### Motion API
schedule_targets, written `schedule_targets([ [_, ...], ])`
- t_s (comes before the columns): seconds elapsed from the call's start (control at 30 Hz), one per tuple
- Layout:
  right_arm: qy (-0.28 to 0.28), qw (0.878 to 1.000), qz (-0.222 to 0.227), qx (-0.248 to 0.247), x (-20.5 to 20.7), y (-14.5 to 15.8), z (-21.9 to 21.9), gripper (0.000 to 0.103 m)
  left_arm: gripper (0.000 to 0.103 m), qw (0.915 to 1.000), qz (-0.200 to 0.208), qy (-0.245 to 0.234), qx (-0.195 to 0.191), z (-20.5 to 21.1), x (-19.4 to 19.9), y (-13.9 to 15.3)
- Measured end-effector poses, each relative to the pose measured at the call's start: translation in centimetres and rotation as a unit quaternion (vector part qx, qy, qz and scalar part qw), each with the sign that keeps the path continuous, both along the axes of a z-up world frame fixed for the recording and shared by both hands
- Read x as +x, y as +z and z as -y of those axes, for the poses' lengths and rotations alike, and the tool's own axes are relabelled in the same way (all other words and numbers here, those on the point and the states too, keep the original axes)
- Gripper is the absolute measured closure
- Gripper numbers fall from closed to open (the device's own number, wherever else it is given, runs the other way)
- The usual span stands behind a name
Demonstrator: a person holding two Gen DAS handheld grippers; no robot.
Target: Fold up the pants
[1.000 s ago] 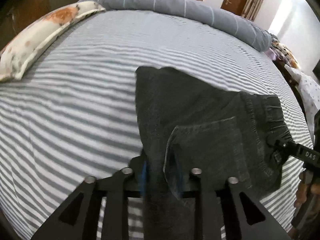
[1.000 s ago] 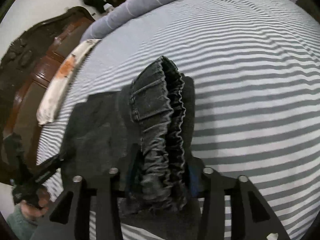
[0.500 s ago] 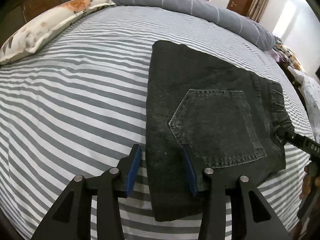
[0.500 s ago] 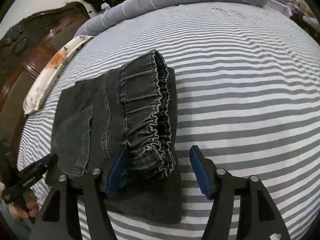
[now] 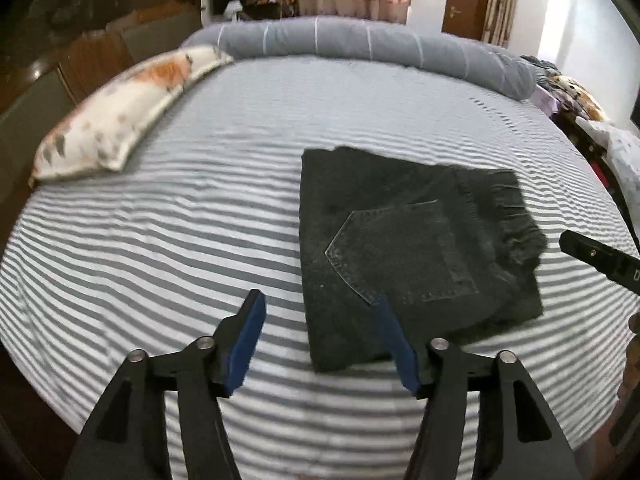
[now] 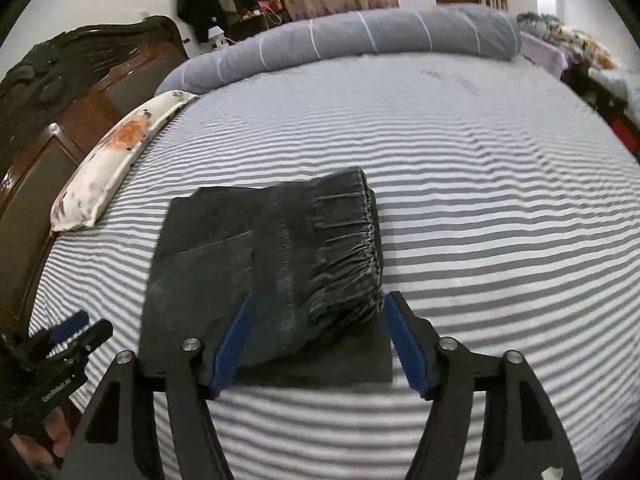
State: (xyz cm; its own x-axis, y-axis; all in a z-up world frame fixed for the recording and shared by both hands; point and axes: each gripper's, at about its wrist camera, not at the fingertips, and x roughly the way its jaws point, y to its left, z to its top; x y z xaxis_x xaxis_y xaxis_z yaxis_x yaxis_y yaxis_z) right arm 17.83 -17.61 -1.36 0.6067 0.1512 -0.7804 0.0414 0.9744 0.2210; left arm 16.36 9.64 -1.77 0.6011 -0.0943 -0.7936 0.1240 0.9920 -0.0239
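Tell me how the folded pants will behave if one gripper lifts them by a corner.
The pants would probably droop and unfold: they are soft denim, stacked in loose layers. The gathered waistband bulges thickly, so that side likely hangs heavier. Pushed over the striped sheet, they would likely bunch rather than slide.

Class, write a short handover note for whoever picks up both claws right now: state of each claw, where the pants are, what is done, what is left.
Left claw: jaws opening, nothing gripped; the pants' near left edge lies beneath it.
Right claw: jaws opening, pads clear of the gathered waistband.
Pants: dark denim, folded into a compact rectangle, lying flat on the striped bed sheet, back pocket up, waistband at the right end.
Done: fold laid down and released.
Left: probably only checking that the edges line up; the lower layer sticks out at the near edge.
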Motion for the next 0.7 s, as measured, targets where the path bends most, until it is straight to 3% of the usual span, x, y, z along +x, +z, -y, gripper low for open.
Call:
schedule_targets([
  [0.07,0.001,1.000,0.002,-0.008,-1.3,1.0,-0.8,0.029,0.032,1.0000,0.007,-0.004,0.000,-0.1,-1.6,1.5],
  [0.2,0.006,0.999,0.010,-0.030,-4.8,2.8,-2.7,0.027,0.030,0.9998,0.015,-0.011,-0.003,-0.1,-4.5,3.7],
  [0.43,0.015,0.997,0.039,-0.062,-9.0,4.6,-6.0,0.018,0.029,0.9993,0.032,0.013,0.015,-0.6,-7.5,5.3],
  [0.7,0.025,0.997,0.046,-0.064,-11.4,5.6,-8.0,0.016,0.029,0.9990,0.034,0.027,0.008,-1.3,-10.5,6.2],
])
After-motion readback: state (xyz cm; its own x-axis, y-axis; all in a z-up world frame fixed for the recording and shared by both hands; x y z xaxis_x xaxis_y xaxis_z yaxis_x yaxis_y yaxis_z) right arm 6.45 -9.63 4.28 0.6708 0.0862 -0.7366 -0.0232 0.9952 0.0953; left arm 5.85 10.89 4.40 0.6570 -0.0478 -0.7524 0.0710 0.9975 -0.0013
